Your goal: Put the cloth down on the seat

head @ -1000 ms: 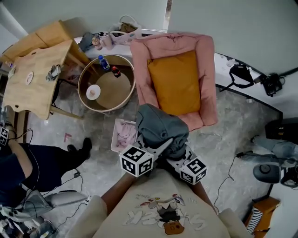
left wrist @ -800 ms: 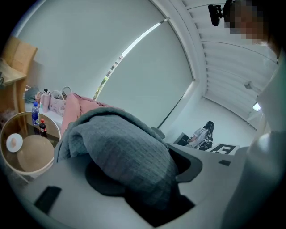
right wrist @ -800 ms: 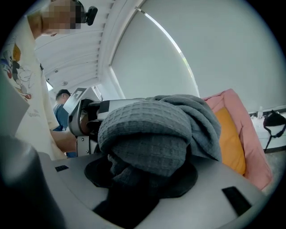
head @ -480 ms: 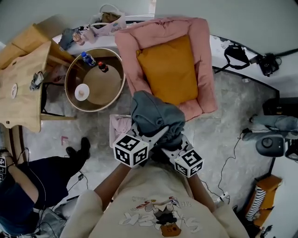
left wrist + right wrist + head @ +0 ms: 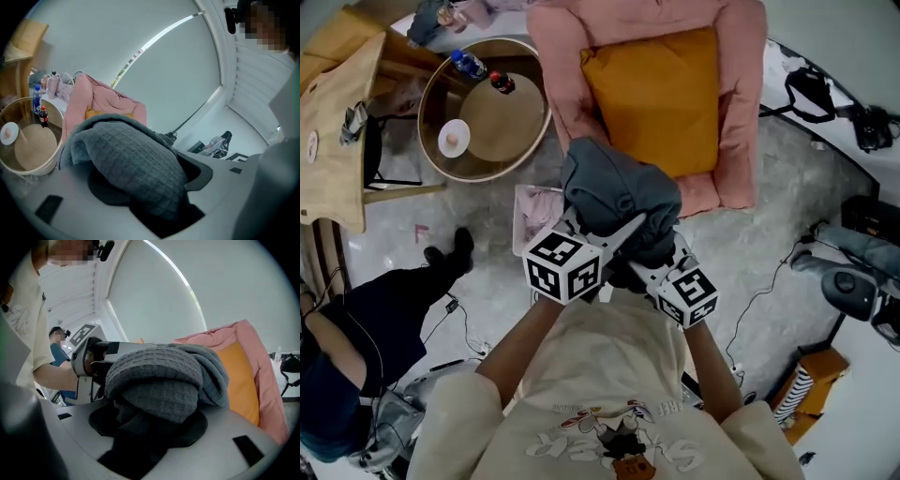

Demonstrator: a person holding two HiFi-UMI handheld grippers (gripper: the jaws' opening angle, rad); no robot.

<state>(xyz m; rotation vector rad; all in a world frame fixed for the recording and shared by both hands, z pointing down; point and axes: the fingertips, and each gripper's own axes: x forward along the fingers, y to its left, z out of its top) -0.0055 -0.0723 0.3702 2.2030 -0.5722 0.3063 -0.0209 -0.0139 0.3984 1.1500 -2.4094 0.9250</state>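
The grey cloth (image 5: pixel 617 192) looks soft, light and floppy, a waffle-weave bundle that drapes over whatever carries it. It should not slip, though loose edges may trail, so bunched folds at two sides are the sensible hold. It is carried that way: the left tool (image 5: pixel 602 236) and right tool (image 5: pixel 660 255) each clamp a wad of it, side by side, in the air at the near edge of the pink seat (image 5: pixel 741 112). Only the head view shows this spacing, the orange cushion (image 5: pixel 661 98) and the round table (image 5: pixel 502 131) far left. The gripper views alone show fabric filling each tool's jaws
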